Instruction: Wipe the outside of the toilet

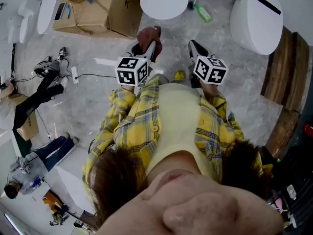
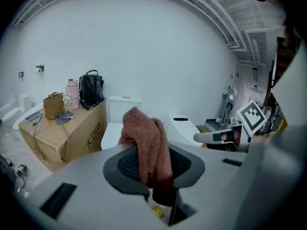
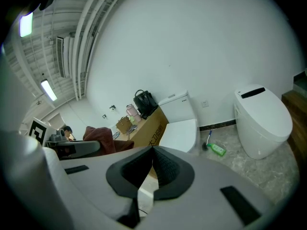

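My left gripper [image 1: 150, 47] is shut on a rust-red knitted cloth [image 1: 146, 34], which bunches up above the jaws in the left gripper view, cloth [image 2: 146, 143]. My right gripper [image 1: 195, 48] is held level beside it, shut with nothing in it; its pads [image 3: 165, 169] meet at the tips. Ahead stands a white toilet [image 1: 165, 0] with a cistern [image 2: 123, 108], and a second, rounded white toilet [image 1: 257, 18] is to the right. Both grippers hang in the air short of the toilets, touching neither.
A cardboard box [image 1: 98, 11] with bags and a pink bottle on top stands left of the near toilet. A green bottle with a brush [image 1: 202, 12] lies on the floor between the toilets. Wooden boards [image 1: 288, 77] line the right side. Another person [image 1: 29, 165] is at the lower left.
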